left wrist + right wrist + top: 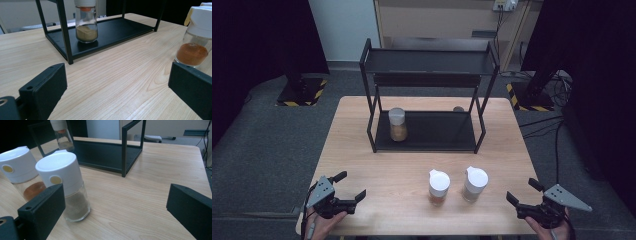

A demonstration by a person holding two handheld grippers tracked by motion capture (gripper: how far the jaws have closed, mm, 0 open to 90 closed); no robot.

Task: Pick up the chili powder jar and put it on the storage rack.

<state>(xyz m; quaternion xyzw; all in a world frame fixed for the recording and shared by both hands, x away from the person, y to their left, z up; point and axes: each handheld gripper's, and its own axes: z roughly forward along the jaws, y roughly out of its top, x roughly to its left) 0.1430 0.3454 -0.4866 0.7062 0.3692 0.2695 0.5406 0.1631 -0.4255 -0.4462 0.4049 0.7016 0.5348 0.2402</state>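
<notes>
White-capped spice jars — one orange-filled (438,187), one grey-filled (475,184) — stand between the left gripper (350,188) and right gripper (523,193), both spread wide, empty.

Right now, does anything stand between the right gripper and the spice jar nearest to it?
Nothing visible does: bare wooden table lies between the open right gripper and the grey-powder spice jar.

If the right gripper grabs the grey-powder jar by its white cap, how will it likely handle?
The grey-powder jar looks like clear glass, so probably rigid, smooth and breakable. It is tall on a narrow base with a wide white cap, so a sideways push up high may tip it. Only its bottom part holds powder, so likely fairly light.
</notes>
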